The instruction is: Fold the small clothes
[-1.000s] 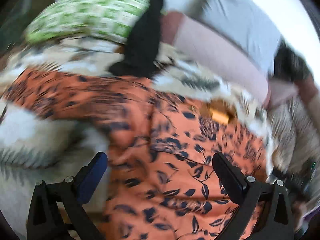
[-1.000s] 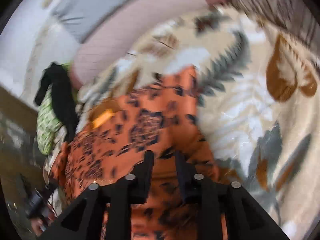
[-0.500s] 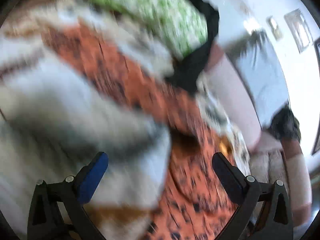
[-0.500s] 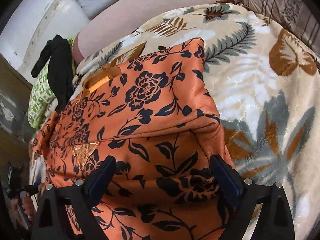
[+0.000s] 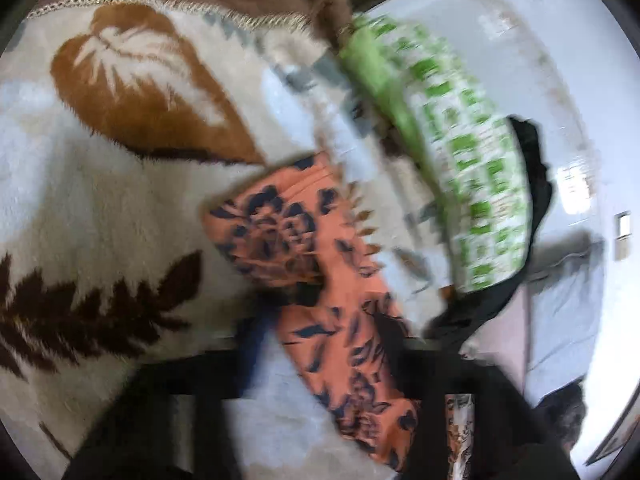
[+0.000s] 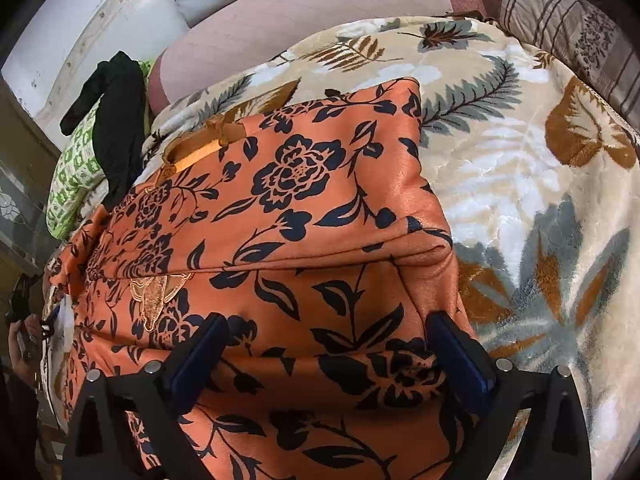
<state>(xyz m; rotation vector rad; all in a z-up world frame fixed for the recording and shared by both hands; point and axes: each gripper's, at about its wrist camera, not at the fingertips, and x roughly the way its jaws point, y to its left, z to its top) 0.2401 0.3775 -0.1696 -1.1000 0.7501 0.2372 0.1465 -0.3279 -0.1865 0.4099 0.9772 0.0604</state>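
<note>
While the right tongs [image 6: 324,360] are opening off the orange garment [image 6: 280,216], the left tongs [image 5: 332,352] are closing on its edge, beginning another fold.

Black right gripper [image 6: 324,354], blue-padded fingers [image 6: 460,354] (silver screws).

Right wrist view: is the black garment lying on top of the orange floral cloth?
No, the black garment is draped over the green patterned pillow, beside the orange floral cloth.
</note>
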